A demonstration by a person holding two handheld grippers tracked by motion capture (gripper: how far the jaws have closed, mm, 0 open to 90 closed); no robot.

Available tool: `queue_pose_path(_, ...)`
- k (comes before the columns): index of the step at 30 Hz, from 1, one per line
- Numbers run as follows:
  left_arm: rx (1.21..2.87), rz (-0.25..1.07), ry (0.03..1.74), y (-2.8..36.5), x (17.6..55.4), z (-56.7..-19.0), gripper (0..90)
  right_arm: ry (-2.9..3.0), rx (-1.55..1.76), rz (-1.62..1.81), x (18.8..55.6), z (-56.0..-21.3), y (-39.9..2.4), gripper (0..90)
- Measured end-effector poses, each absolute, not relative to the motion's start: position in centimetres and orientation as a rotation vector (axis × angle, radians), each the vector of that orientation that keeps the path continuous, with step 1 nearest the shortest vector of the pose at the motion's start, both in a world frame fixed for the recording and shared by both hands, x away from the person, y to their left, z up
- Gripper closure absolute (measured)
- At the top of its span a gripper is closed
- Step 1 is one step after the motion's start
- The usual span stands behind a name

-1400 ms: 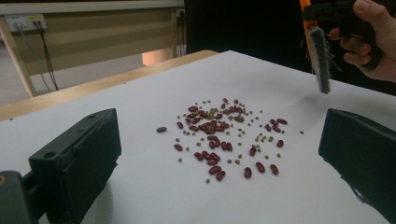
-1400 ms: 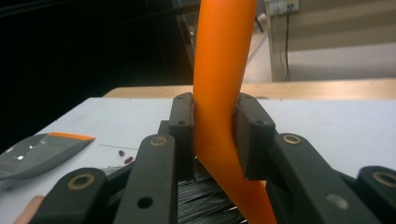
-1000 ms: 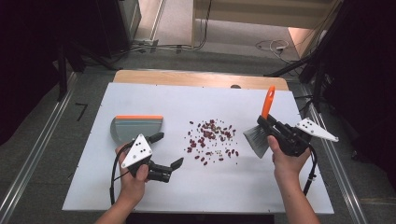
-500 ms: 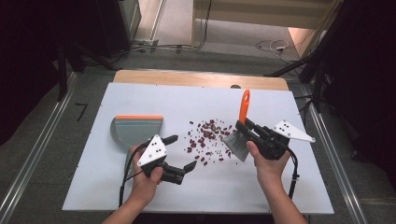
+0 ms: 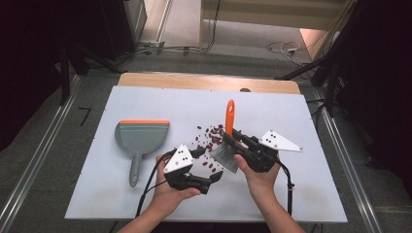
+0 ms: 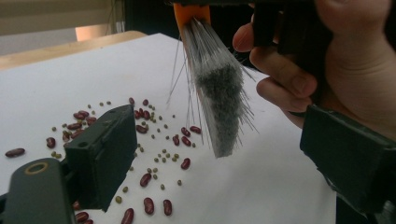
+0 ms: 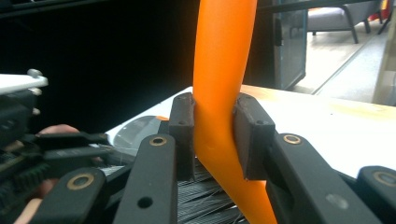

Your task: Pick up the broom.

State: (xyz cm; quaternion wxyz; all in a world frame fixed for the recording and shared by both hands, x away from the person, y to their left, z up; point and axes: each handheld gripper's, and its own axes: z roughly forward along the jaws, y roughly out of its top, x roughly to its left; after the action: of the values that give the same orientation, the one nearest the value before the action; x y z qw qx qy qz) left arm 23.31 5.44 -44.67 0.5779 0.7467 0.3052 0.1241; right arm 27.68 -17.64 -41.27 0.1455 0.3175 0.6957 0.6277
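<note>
From above, we see our right gripper (image 5: 236, 145) clamped on the brush (image 5: 226, 141), its bristles over the beans (image 5: 210, 141), and our left gripper (image 5: 214, 167) just beside it.

Along our left gripper (image 6: 224, 154), the jaws gape empty and have just been closing, the brush (image 6: 219, 98) hanging between them.

Along our right gripper (image 7: 215, 135), both pads pinch the orange handle (image 7: 222, 70).

Orange-handled hand brush (image 5: 227, 141) with grey bristles, held upright, bristle tips hanging above scattered red beans (image 5: 209, 141) on white table

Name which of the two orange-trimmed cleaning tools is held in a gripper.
The brush: the right gripper clamps its orange handle, while the dustpan lies untouched on the table.
</note>
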Motion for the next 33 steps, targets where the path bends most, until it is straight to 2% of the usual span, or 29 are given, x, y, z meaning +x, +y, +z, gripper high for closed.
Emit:
queue_pose_path(9, 1.758, 0.305, 0.771, 4.7, 23.5, -45.0, 39.1, 2.004, 0.864, 1.847, 26.5, -41.0, -16.1, 69.4)
queue_pose_path(10, 1.757, 0.301, 0.774, 4.7, 23.6, -45.0, 39.1, 2.004, 0.864, 1.847, 26.5, -41.0, -16.1, 69.4)
queue_pose_path(14, 1.762, 0.281, 0.769, 4.7, 23.6, -45.1, 55.4, 2.011, 0.85, 1.856, 26.1, -41.1, -15.6, 69.4)
queue_pose_path(18, 1.759, 0.233, 0.764, 5.0, 23.8, -45.1, 76.3, 2.01, 0.853, 1.851, 26.1, -41.3, -15.4, 69.3)
queue_pose_path(19, 1.762, 0.236, 0.767, 5.0, 23.8, -45.1, 78.5, 2.012, 0.852, 1.851, 26.1, -41.3, -15.4, 69.3)
queue_pose_path(22, 1.766, 0.235, 0.768, 5.1, 23.9, -45.1, 84.1, 2.02, 0.85, 1.854, 26.2, -41.4, -15.4, 69.1)
queue_pose_path(25, 1.787, 0.234, 0.757, 5.3, 23.9, -45.1, 85.8, 2.031, 0.813, 1.825, 26.1, -41.4, -15.3, 67.9)
queue_pose_path(29, 1.806, 0.215, 0.713, 6.1, 24.3, -44.9, 86.3, 2.114, 0.76, 1.879, 27.1, -41.4, -16.3, 53.6)
queue_pose_path(30, 1.806, 0.215, 0.713, 6.1, 24.3, -44.9, 86.3, 2.114, 0.76, 1.879, 27.1, -41.4, -16.3, 53.6)
queue_pose_path(31, 1.811, 0.207, 0.7, 6.3, 24.4, -44.9, 86.3, 2.157, 0.742, 1.92, 27.7, -41.5, -17.1, 49.0)
queue_pose_path(33, 1.825, 0.174, 0.647, 6.7, 24.7, -44.9, 86.3, 2.212, 0.693, 1.943, 28.3, -41.6, -17.8, 45.8)
